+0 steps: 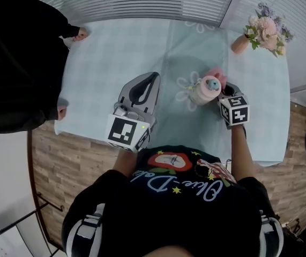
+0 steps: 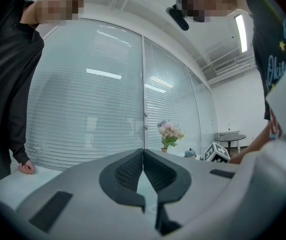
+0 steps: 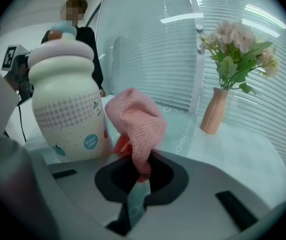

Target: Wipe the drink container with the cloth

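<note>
Drink container (image 3: 65, 101) stands upright on the tabletop (image 1: 115, 52), cap up, long axis vertical. Right tool (image 3: 141, 170) pinches the pink cloth (image 3: 135, 121) just beside it. Left tool (image 2: 143, 170) is pressed together, empty.

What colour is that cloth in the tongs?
The cloth is pink, with a fine mesh weave; clearest in the right gripper view.
</note>
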The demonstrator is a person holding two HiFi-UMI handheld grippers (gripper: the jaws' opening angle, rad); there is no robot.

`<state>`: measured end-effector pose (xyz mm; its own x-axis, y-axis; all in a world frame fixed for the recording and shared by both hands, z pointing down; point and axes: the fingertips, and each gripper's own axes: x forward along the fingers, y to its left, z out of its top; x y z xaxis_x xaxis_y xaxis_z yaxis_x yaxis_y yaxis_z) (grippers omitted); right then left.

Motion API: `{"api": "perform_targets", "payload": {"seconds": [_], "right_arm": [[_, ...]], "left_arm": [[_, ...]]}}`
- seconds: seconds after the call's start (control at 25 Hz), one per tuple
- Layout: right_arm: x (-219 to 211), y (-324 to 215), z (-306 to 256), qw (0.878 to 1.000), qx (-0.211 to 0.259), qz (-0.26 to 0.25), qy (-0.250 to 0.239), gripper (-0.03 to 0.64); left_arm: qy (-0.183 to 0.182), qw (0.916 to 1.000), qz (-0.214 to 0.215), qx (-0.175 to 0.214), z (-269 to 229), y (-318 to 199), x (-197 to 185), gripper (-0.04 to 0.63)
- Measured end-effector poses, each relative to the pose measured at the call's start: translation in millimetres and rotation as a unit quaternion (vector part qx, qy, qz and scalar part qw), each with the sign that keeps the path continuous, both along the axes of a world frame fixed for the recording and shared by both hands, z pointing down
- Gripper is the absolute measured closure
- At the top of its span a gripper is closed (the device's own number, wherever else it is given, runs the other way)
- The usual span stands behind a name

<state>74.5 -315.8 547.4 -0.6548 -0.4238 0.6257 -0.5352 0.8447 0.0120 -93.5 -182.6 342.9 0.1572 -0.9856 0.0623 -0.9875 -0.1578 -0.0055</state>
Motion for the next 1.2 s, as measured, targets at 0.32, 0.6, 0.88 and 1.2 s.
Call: {"api": "perform_targets", "payload": {"seconds": [0.32, 0.6, 0.88, 1.2], "right_arm": [[29, -5, -48, 0.988, 0.023, 0.106, -0.109, 0.603], [47, 9, -81, 0.964, 0.016, 0.163, -0.208, 0.603], [57, 14, -114, 0.95, 0.053, 0.176, -0.252, 0.603], [56, 17, -121, 0.95, 0.062, 0.173, -0.252, 0.604]], "left_arm": [[-0.001, 1.0, 0.003, -0.001, 1, -3, 1, 0.591], [-0.007, 0.9999, 0.006, -0.007, 4, -4, 3, 0.591], [-0.011, 0.9998, 0.009, -0.013, 7, -5, 5, 0.591], [-0.012, 0.9998, 0.01, -0.014, 7, -4, 6, 0.591]]}}
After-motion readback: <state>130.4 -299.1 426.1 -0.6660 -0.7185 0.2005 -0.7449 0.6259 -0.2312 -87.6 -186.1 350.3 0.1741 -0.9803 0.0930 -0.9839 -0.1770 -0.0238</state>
